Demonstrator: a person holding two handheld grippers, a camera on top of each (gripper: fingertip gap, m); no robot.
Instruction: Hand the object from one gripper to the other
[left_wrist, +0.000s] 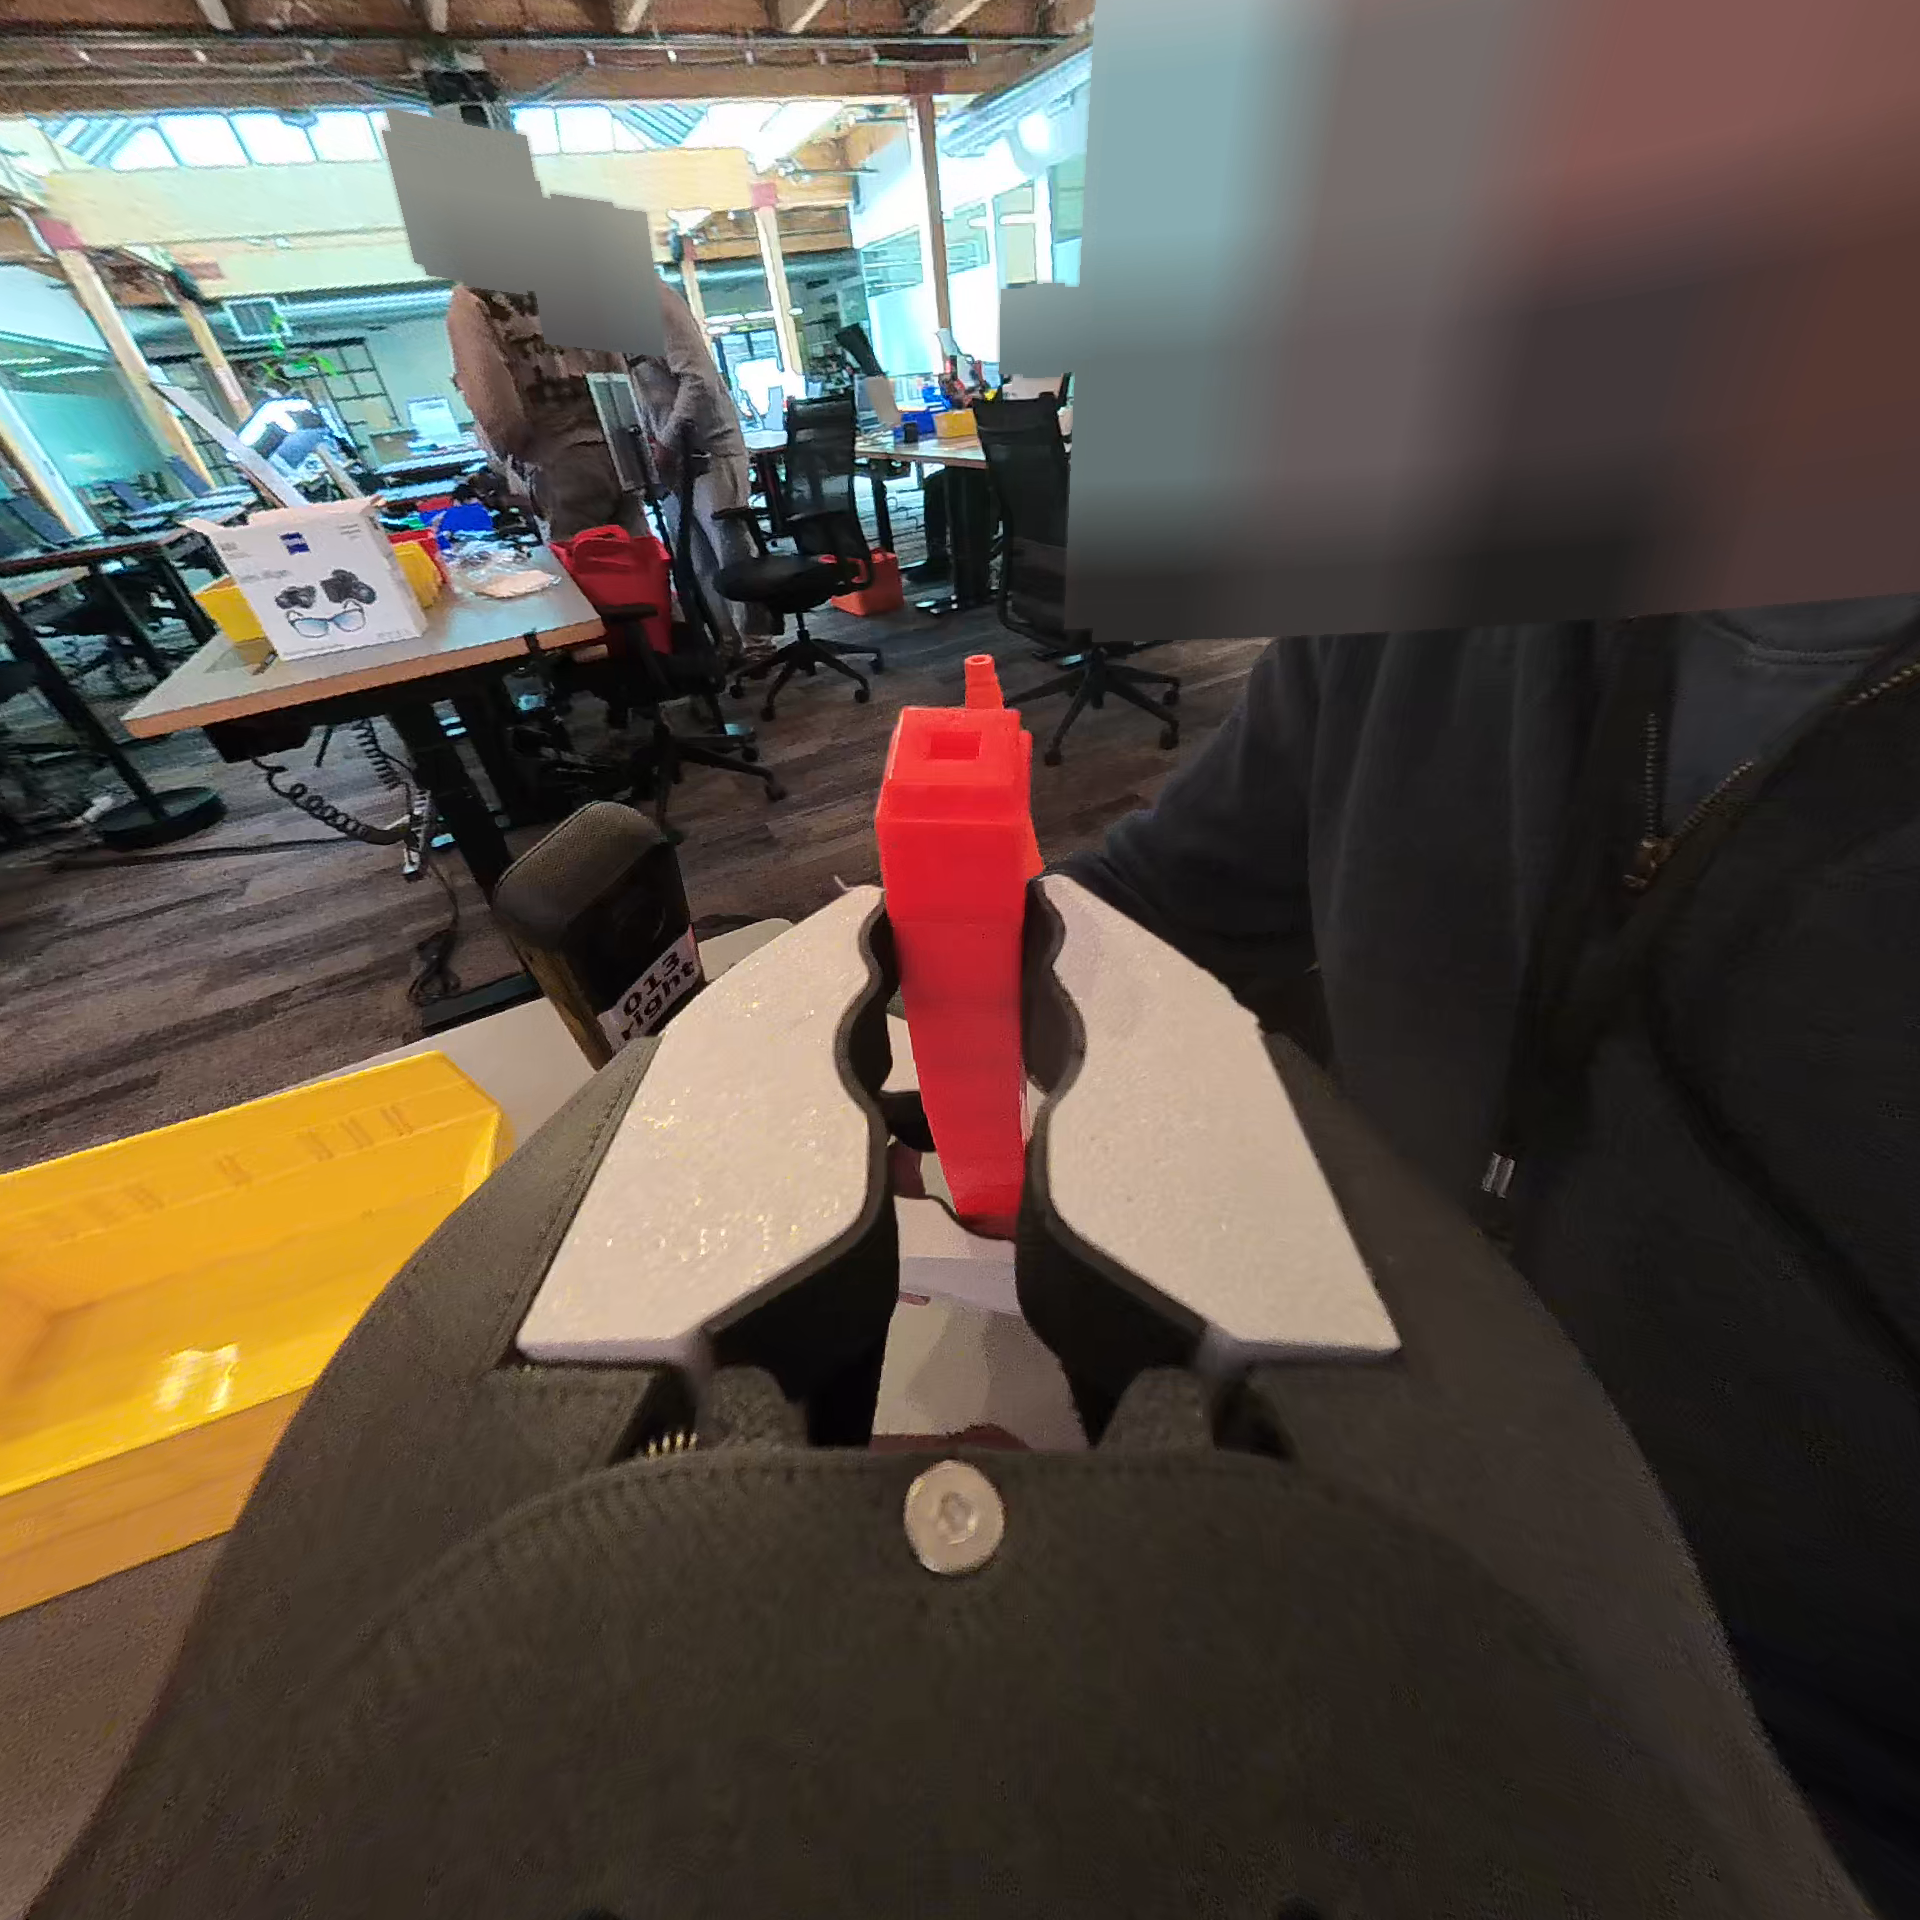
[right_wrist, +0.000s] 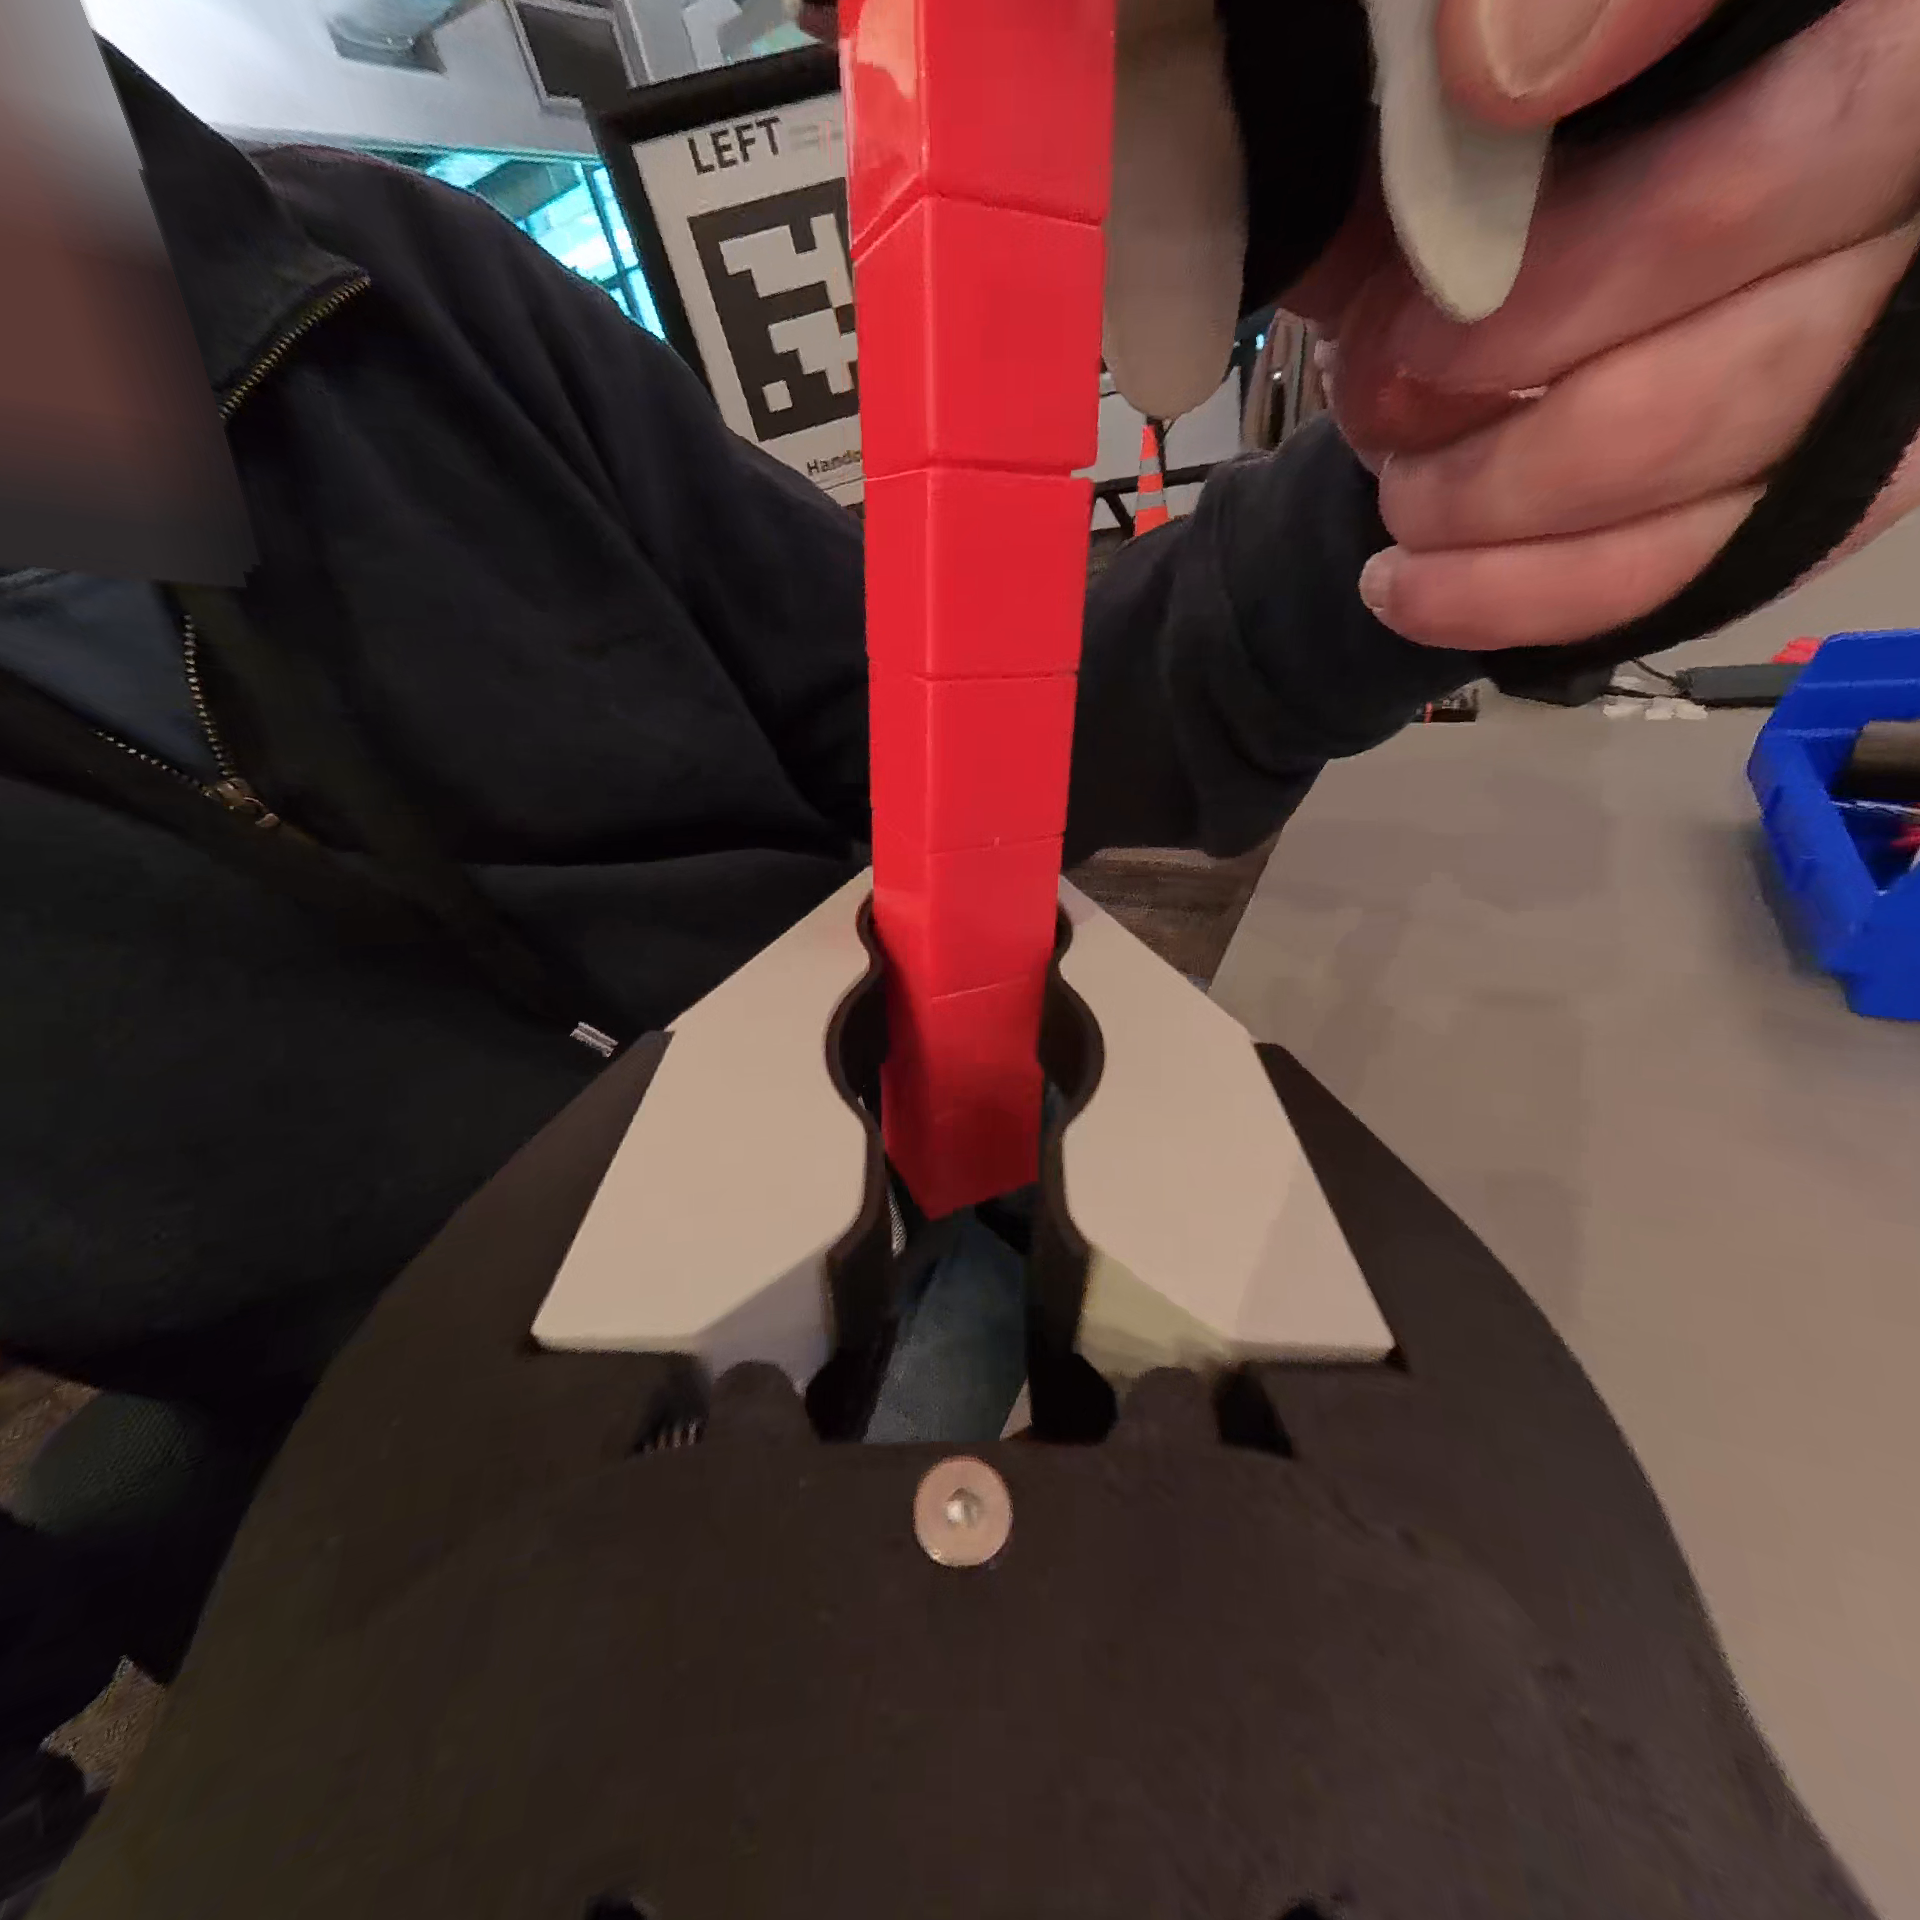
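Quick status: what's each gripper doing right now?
Left gripper: shut on the red block bar.
Right gripper: shut on the same bar's other end.

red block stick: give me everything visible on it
The red block stick looks like glossy plastic: a long square bar with seams dividing it into cube-like segments. In the left wrist view its far end shows a square hole and a small peg beyond. Both the right gripper and the left gripper have fingers closed against its sides, holding it in the air, off the table.
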